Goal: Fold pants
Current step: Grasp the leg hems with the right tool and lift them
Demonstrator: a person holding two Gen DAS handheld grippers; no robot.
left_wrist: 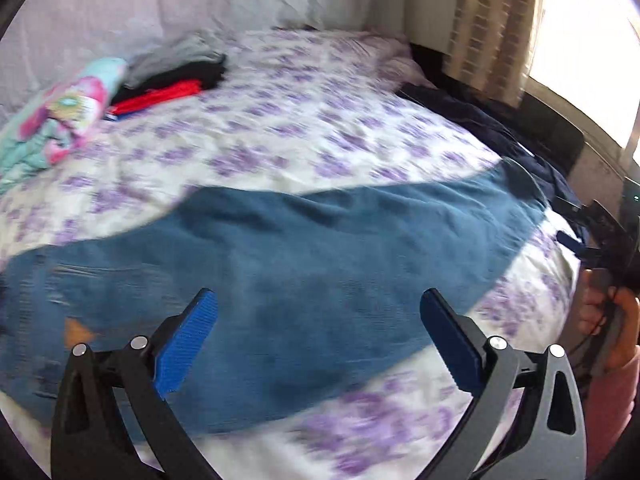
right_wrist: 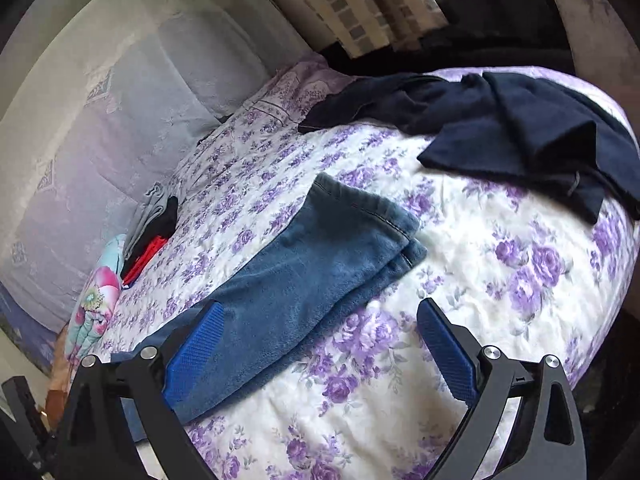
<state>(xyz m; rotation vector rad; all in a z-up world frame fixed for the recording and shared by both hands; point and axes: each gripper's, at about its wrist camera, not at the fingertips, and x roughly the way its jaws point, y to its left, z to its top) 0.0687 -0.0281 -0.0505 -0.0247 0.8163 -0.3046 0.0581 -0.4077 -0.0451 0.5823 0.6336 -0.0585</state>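
Blue jeans (left_wrist: 304, 264) lie flat along the near side of the bed, the legs laid one over the other. Their hems show in the right wrist view (right_wrist: 352, 236), stacked and pointing toward the far end. My left gripper (left_wrist: 318, 304) is open and empty, hovering just above the middle of the jeans. My right gripper (right_wrist: 320, 316) is open and empty, above the leg end, its left finger (right_wrist: 200, 344) over the denim and its right finger (right_wrist: 444, 344) over the bedsheet. The right gripper also shows at the right edge of the left wrist view (left_wrist: 600, 236).
The bed has a white sheet with purple flowers (right_wrist: 460, 264). A dark navy garment (right_wrist: 520, 128) lies crumpled at the window side. A pile of grey, black and red folded clothes (left_wrist: 168, 76) and a floral cushion (left_wrist: 64, 108) sit by the wall. Curtains (left_wrist: 488, 20) hang beyond.
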